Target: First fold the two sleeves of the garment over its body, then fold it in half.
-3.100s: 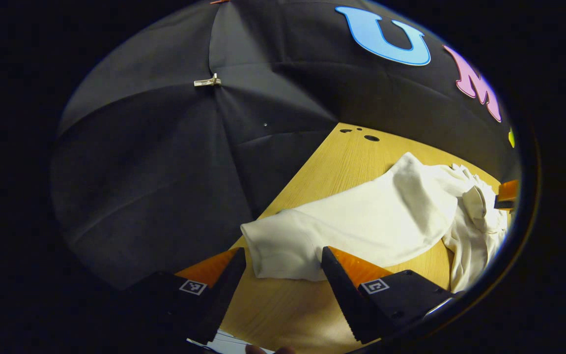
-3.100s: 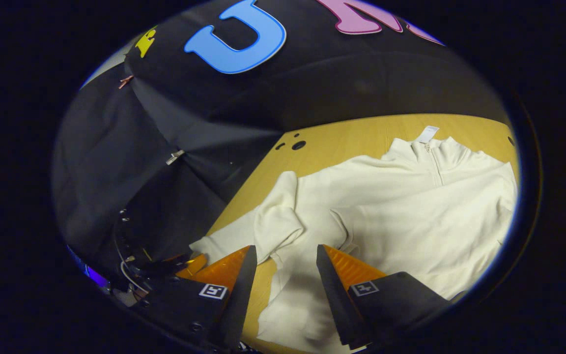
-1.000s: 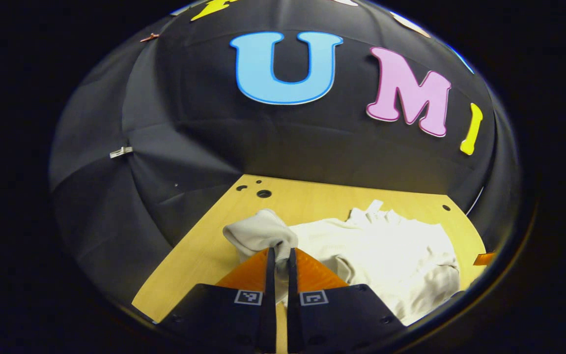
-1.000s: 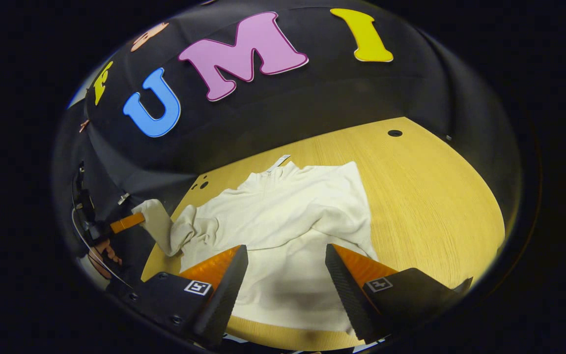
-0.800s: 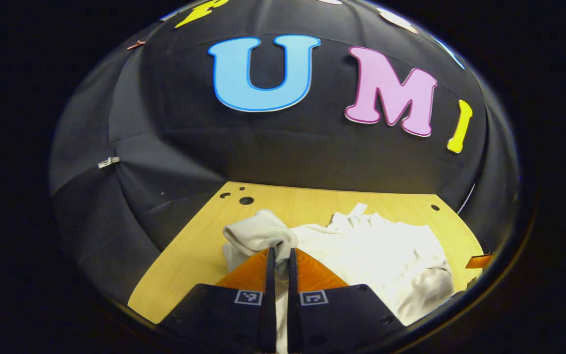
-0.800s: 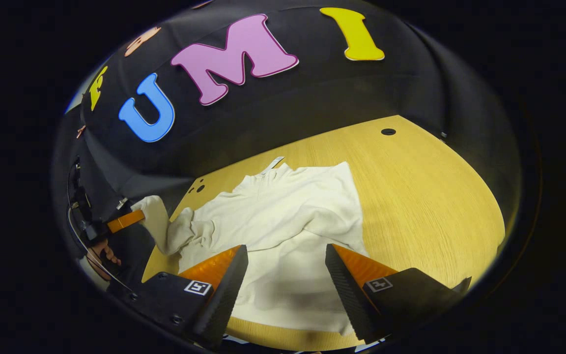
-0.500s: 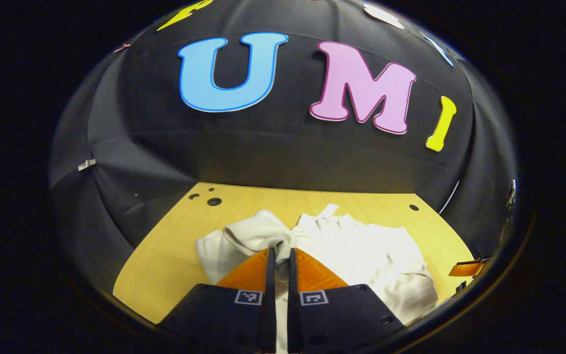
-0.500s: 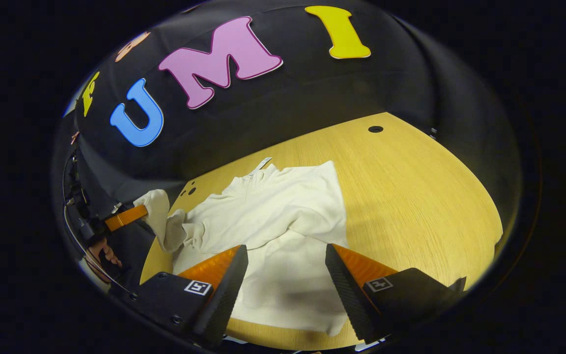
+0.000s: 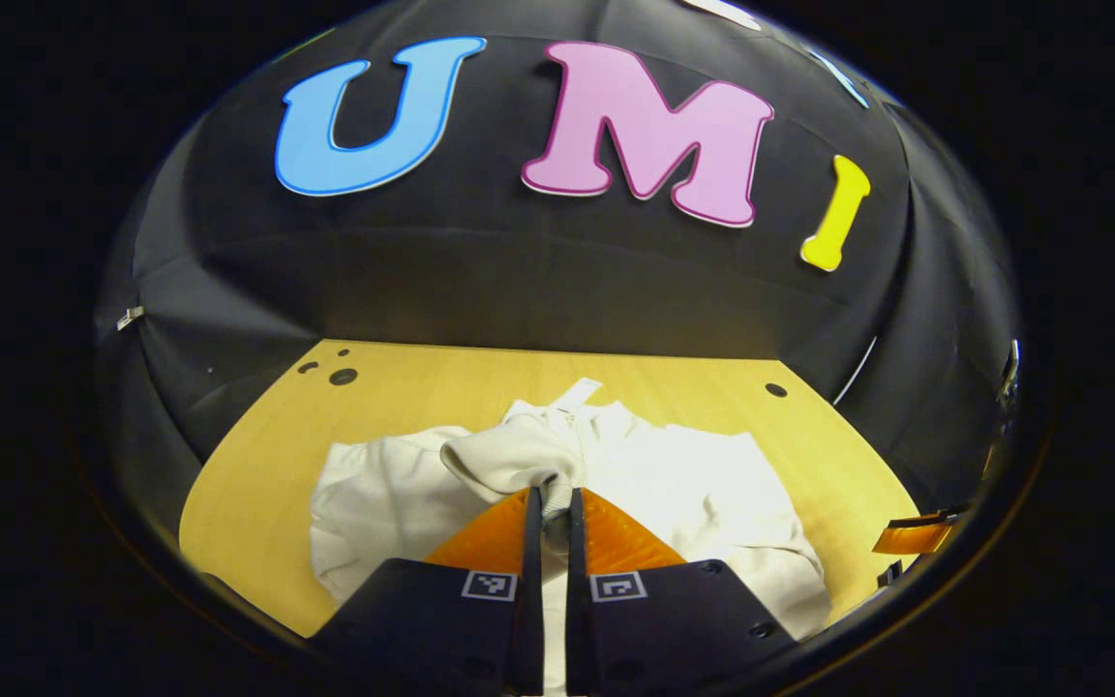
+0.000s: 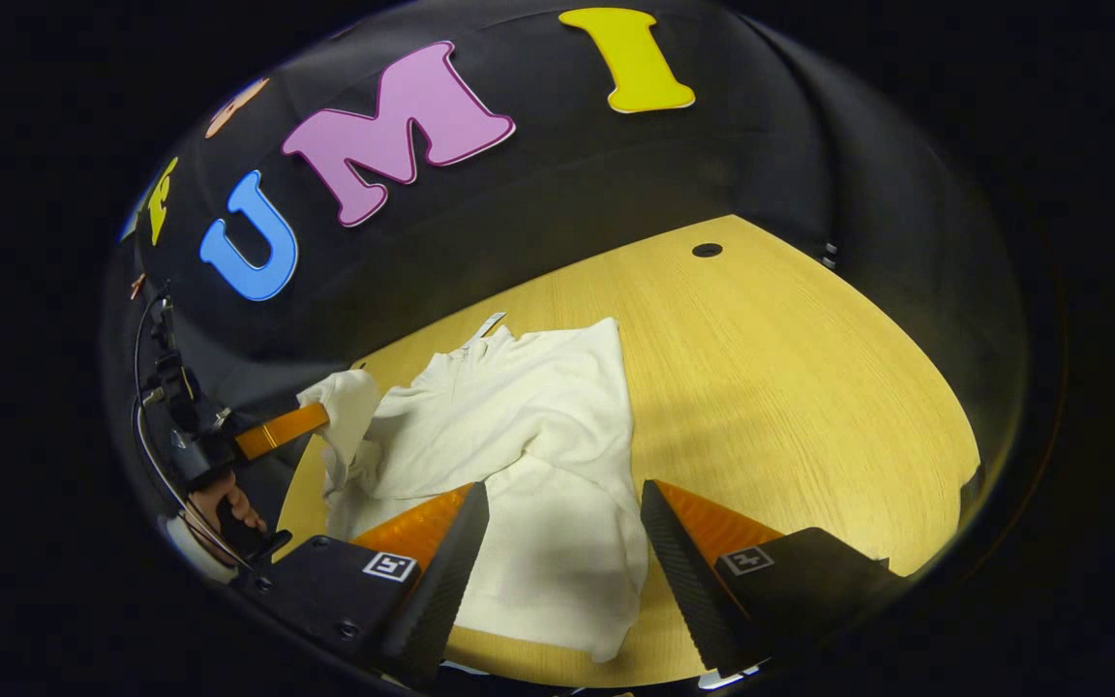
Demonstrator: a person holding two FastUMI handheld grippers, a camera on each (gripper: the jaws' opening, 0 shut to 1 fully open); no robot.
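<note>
Cream fabric: the garment [image 9: 712, 484] is laid out on the counter [image 9: 257, 465], just ahead of and under the left gripper's jaws; in the right gripper view the garment [image 10: 538, 426] is seen ahead of and between the right gripper's jaws.
Wood-grain surface: the counter [image 10: 809, 387] is seen stretching ahead and to the right of the right gripper's jaws, with a small round hole [image 10: 707, 250] far ahead near the wall.
Left gripper [image 9: 548, 503]: the jaws are drawn almost together, with only a thin slit left, and a bunched sleeve [image 9: 509, 455] is clamped between their tips.
Sleeve position: the cuff end is held raised just ahead of the jaw tips, above the body of the garment; the collar and a white tag [image 9: 577, 394] are seen farther ahead.
Left gripper from afar: in the right gripper view the left gripper [image 10: 311, 418] is seen far to the left of the right jaws, with the sleeve [image 10: 349, 402] pinched at its tip and a hand [image 10: 224, 503] on its handle.
Right gripper [image 10: 562, 503]: the jaws are spread wide apart; nothing is gripped, and the lower part of the garment is seen through the gap between them.
Other sleeve: a fold of fabric [image 10: 480, 465] is laid across the garment's body, just ahead of the right jaws.
</note>
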